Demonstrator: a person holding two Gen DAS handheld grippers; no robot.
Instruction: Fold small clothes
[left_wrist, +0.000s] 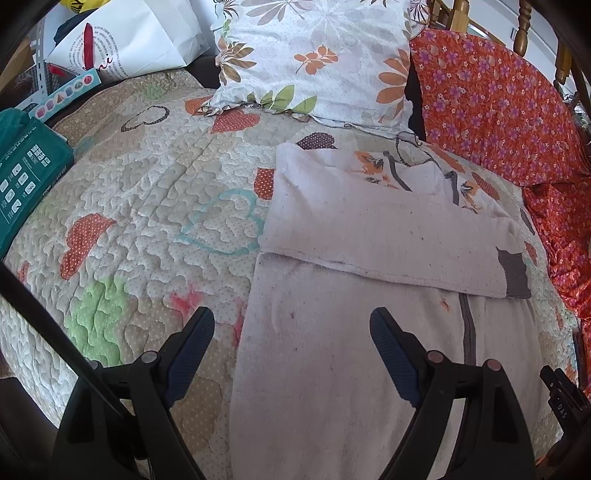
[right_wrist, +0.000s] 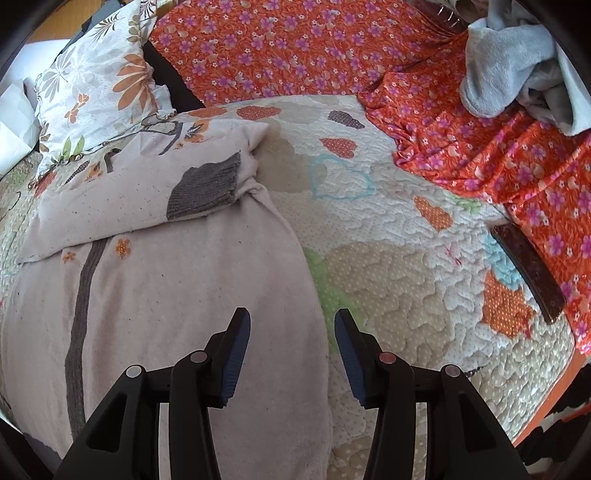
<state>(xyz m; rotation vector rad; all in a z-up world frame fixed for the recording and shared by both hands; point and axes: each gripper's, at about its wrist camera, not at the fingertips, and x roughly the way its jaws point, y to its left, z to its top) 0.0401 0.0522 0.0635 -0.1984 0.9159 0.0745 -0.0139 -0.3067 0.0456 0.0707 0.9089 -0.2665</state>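
Note:
A small pale pinkish top (left_wrist: 332, 350) with a grey centre stripe and orange flower prints lies flat on the quilt. Its sleeve (left_wrist: 388, 243) is folded across the chest, ending in a grey cuff (left_wrist: 515, 273). In the right wrist view the same top (right_wrist: 177, 295) fills the left half, with the grey cuff (right_wrist: 207, 190) on the folded sleeve. My left gripper (left_wrist: 291, 325) is open wide above the top's left edge, nothing between its fingers. My right gripper (right_wrist: 291, 326) is open over the top's right edge, holding nothing.
A quilted bedspread (left_wrist: 147, 229) with heart patches covers the bed. A floral pillow (left_wrist: 314, 55) and an orange flowered cloth (right_wrist: 295, 48) lie at the back. A teal box (left_wrist: 26, 173) is at the left, a dark flat object (right_wrist: 528, 269) and a grey fleece (right_wrist: 517, 66) at the right.

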